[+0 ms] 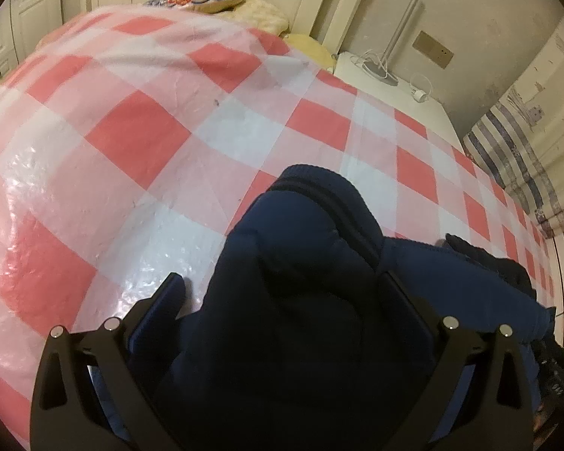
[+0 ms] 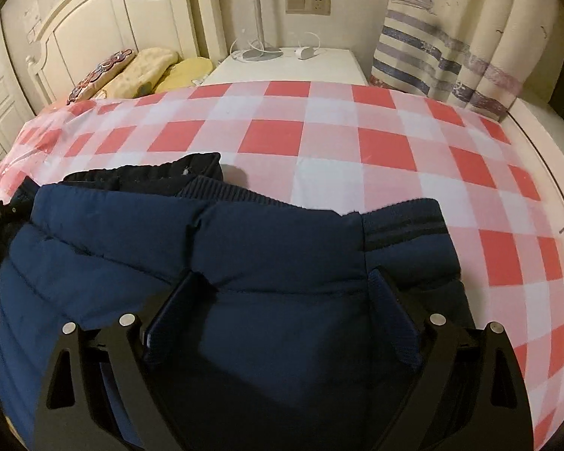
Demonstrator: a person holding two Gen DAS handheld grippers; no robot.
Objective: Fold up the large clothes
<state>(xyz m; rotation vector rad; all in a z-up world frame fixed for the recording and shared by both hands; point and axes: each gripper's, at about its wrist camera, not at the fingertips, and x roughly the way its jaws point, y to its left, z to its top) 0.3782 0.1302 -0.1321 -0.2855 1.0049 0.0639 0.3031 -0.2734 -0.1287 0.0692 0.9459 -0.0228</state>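
Navy padded jacket (image 2: 267,263) lies bunched on the bed (image 2: 357,158), over its red-and-white checked cover. Right tongs (image 2: 285,285) stand wide, their 2 fingers around a thick fold of it. Left tongs (image 1: 282,282) likewise straddle jacket bulk; whether they pinch it I cannot tell.

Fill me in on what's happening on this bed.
A person is folding a navy padded jacket on a bed covered with a red-and-white checked sheet. They hold a two-finger tool in each hand. The left gripper and the right gripper each have their fingers spread wide with bulky jacket fabric between them, apparently gripping it. A black garment lies just beyond the jacket. The fold is not finished.
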